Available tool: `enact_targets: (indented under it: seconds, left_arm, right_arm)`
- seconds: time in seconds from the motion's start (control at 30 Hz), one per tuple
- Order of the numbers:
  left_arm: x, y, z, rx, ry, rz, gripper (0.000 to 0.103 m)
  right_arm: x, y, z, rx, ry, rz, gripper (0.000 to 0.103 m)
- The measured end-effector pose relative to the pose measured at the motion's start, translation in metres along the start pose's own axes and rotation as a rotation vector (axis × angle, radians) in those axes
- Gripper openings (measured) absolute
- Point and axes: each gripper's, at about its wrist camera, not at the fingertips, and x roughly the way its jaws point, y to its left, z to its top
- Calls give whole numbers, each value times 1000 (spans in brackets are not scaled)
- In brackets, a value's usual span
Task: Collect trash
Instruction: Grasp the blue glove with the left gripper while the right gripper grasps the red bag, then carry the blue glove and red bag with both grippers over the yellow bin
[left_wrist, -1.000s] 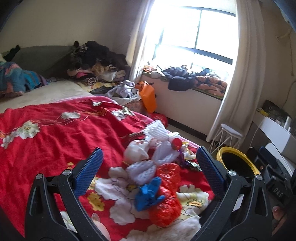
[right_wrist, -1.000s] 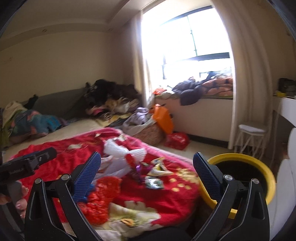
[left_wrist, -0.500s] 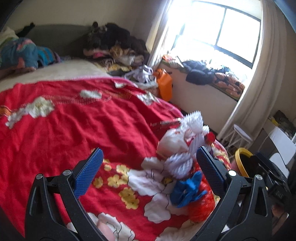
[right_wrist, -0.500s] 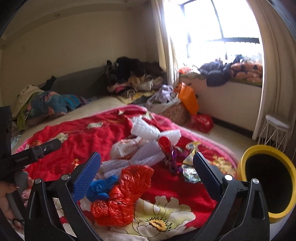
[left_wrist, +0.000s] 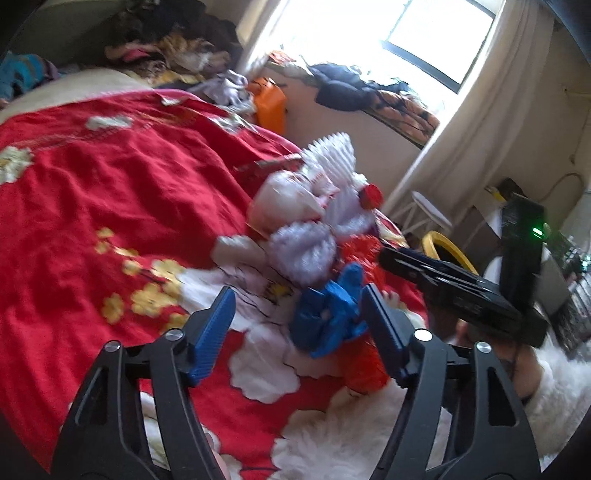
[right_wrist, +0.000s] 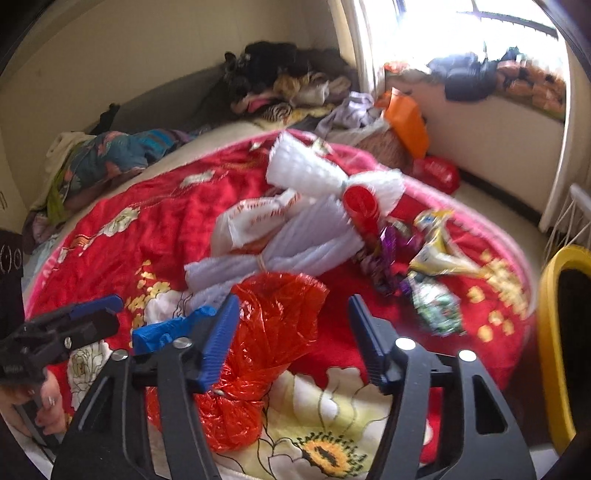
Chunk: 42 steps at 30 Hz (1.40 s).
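Motion blurs the white foam nets (left_wrist: 325, 206); the picture's edge cuts off the yellow bin (right_wrist: 565, 332).

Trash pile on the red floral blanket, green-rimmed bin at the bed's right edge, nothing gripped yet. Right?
One thing is off: the bin's rim is yellow, not green; the right wrist view shows it plainly. The rest holds: the trash sits on the red floral blanket, and neither the left gripper nor the right gripper grips anything, though both have just been closing.
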Motion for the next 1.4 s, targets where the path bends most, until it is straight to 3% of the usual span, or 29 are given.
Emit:
enact_targets:
  seconds: [0.17, 0.33, 0.37, 0.43, 0.53, 1.13, 1.4]
  left_arm:
    - [10, -5, -4, -3, 48, -46, 57]
    - [22, -12, -7, 12, 108, -75, 46]
    - [24, -12, -6, 14, 117, -76, 43]
    - [26, -14, -8, 21, 131, -75, 25]
    - [25, -15, -8, 30, 134, -80, 9]
    - [1, -61, 23, 135, 18, -139, 5]
    - [5, -89, 32, 188, 5, -172, 5]
  right_arm:
    - [10, -8, -3, 48, 45, 70, 22]
    - [0, -7, -4, 24, 18, 79, 5]
    - [-1, -7, -5, 20, 15, 71, 3]
    - [-5, -8, -6, 18, 8, 57, 3]
    - [-12, -11, -9, 34, -12, 56, 2]
    - [-98, -32, 6, 107, -236, 60, 1]
    - [-135, -56, 14, 159, -346, 8, 1]
